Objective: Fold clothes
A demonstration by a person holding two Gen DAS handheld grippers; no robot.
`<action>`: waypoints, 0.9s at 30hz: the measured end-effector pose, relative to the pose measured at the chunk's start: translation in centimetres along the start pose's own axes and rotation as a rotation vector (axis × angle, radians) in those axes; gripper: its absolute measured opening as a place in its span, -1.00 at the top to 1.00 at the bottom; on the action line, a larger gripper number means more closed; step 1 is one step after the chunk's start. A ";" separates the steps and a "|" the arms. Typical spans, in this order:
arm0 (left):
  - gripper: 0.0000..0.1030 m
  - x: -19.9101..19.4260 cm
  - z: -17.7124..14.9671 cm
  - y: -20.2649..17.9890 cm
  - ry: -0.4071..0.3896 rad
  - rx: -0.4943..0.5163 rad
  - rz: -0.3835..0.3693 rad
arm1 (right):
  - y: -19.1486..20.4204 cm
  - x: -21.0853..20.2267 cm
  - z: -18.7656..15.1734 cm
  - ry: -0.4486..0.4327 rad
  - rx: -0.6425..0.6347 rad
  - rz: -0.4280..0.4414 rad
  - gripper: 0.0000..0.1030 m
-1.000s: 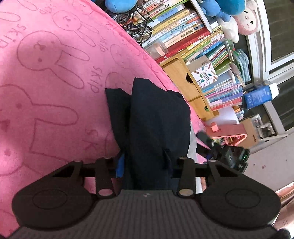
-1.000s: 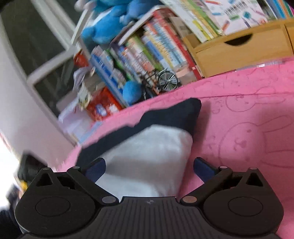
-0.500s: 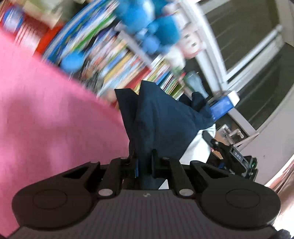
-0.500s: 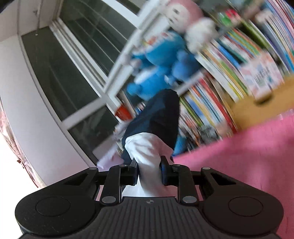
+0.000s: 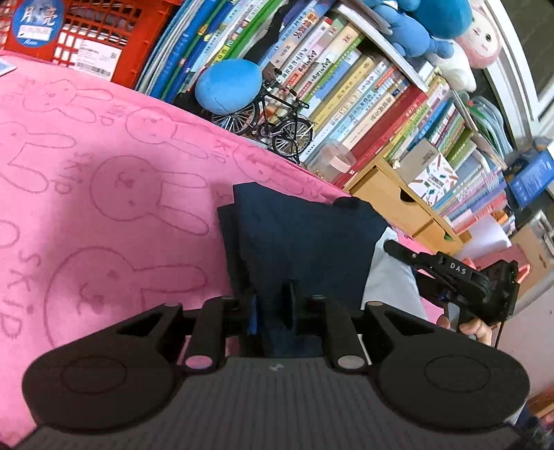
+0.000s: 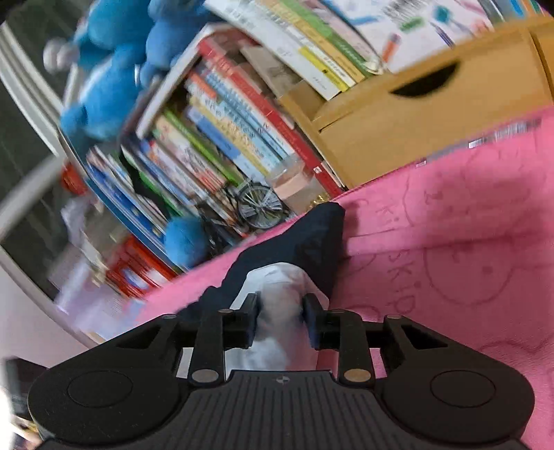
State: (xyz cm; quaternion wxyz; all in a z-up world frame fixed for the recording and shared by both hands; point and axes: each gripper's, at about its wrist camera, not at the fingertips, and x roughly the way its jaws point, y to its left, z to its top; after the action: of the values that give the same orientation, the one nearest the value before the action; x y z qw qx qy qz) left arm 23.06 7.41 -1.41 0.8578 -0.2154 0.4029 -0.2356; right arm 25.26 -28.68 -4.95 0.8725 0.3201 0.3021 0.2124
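Note:
A folded navy garment [image 5: 304, 235] with a white part [image 5: 387, 287] lies on the pink bunny-print towel [image 5: 104, 207]. My left gripper [image 5: 271, 308] pinches the garment's near navy edge, and its jaws are opening with the cloth still between them. In the right wrist view, my right gripper [image 6: 281, 311] has the bunched white cloth [image 6: 280, 287] between its pads, with the navy layer [image 6: 311, 235] beyond it. Its jaws are opening too. A hand holds that gripper; one of its fingers [image 5: 408, 256] reaches the garment's right side.
Behind the towel stand rows of books [image 5: 363, 97], a model bicycle [image 5: 277, 121], a blue plush ball [image 5: 228, 83], a clear cup [image 5: 332, 159], a wooden drawer box [image 5: 398, 200] and a red crate [image 5: 114, 38]. Plush toys [image 5: 415, 24] sit on top of the books.
The right gripper, wide open a second ago, closed on the white cloth. Both grippers swung the garment up in the air, then brought it back down onto the towel.

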 end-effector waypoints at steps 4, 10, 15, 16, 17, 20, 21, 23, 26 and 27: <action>0.48 0.2 -0.6 0.3 -0.010 0.022 0.005 | -1.4 0.0 -0.3 -0.001 0.021 0.038 0.18; -0.11 -2.3 -1.0 -2.3 -0.036 0.144 0.194 | 0.5 -1.2 0.0 -0.006 0.036 -0.044 -0.36; -0.24 -6.0 -3.0 -5.8 -0.090 0.309 0.320 | 4.8 -6.5 -1.1 -0.032 -0.157 -0.140 -0.59; -0.26 -6.7 -3.7 -6.4 -0.102 0.328 0.330 | 5.9 -7.7 -1.5 -0.034 -0.215 -0.172 -0.64; -0.30 -7.4 -4.3 -7.0 -0.115 0.347 0.340 | 7.1 -8.7 -2.3 -0.036 -0.276 -0.202 -0.71; -0.44 -9.2 -6.3 -9.0 -0.148 0.408 0.365 | 10.2 -11.8 -5.7 -0.037 -0.457 -0.260 -0.74; -0.46 -9.6 -7.0 -9.7 -0.157 0.430 0.371 | 11.1 -12.7 -6.9 -0.042 -0.502 -0.274 -0.78; -0.50 -9.7 -8.5 -10.8 -0.157 0.473 0.375 | 12.8 -14.2 -9.6 -0.050 -0.590 -0.286 -0.88; -0.53 -9.7 -10.5 -12.0 -0.146 0.524 0.377 | 14.9 -15.7 -13.5 -0.039 -0.699 -0.278 -0.91; -0.53 -9.6 -11.1 -12.1 -0.140 0.535 0.377 | 15.5 -16.1 -14.7 -0.029 -0.732 -0.273 -0.93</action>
State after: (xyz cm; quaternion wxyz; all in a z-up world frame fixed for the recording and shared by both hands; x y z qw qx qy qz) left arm 6.06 1.29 4.57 0.9379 0.0798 0.2998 -0.1549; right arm 1.06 -20.52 2.97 0.9534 -0.0526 0.2338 0.1834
